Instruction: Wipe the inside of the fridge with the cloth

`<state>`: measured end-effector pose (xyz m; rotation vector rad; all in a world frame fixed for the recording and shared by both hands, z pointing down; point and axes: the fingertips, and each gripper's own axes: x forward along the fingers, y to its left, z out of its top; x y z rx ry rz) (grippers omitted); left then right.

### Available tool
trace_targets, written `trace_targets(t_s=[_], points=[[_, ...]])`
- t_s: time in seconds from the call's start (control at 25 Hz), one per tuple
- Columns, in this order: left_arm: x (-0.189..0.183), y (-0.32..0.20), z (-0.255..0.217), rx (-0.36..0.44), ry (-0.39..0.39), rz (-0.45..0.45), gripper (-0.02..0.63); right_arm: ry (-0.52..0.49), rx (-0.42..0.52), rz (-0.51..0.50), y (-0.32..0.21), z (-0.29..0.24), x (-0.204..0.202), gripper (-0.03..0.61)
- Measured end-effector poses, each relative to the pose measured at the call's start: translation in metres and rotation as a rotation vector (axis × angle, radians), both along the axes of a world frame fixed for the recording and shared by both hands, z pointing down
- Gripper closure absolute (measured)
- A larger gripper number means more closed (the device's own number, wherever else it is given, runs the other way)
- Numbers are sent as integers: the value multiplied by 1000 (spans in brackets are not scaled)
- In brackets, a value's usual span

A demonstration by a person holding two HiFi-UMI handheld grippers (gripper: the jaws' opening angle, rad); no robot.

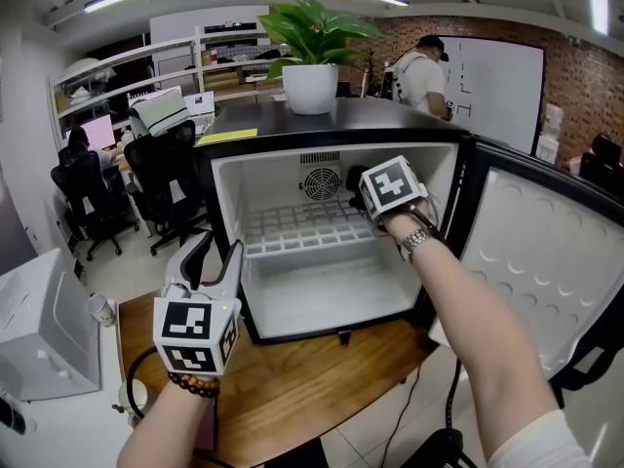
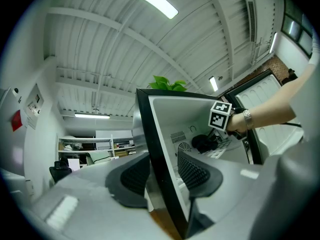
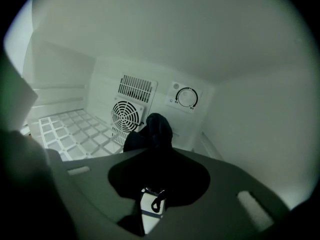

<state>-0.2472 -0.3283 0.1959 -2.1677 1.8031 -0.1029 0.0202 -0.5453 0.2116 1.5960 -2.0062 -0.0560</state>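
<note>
Two grippers: the right gripper [image 3: 152, 156] is clamping the cloth [image 3: 154, 130] between closed jaws. The left gripper [image 1: 216, 253] is standing with jaws apart, straddling the front-left edge of the fridge [image 1: 226, 203], with neither pad plainly pressing.
Cloth's place: it is bunching out ahead of the right jaws, deep inside the fridge, above the wire shelf [image 1: 292, 230] and near the fan [image 3: 126, 115] on the back wall.
Handling: dark, soft and light, it is probably flopping and folding rather than keeping shape; nothing fragile.
Where to hold: pinching a bunched fold, as now, is likely leaving loose fabric ahead for pressing against the walls.
</note>
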Motion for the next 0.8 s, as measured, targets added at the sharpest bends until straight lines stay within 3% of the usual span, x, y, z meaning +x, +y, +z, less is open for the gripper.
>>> trace_targets(t_s=[0.2, 0.44, 0.64, 0.8], points=[[2, 1, -1, 0, 3, 8, 439, -83, 12, -100, 18, -7, -25, 508], [2, 4, -4, 5, 6, 7, 439, -203, 85, -338, 71, -38, -107, 509], [-3, 3, -2, -3, 7, -3, 439, -296, 44, -500, 112, -32, -176, 508], [-7, -1, 4, -20, 13, -5, 439, -330, -11, -564, 129, -13, -212, 508]])
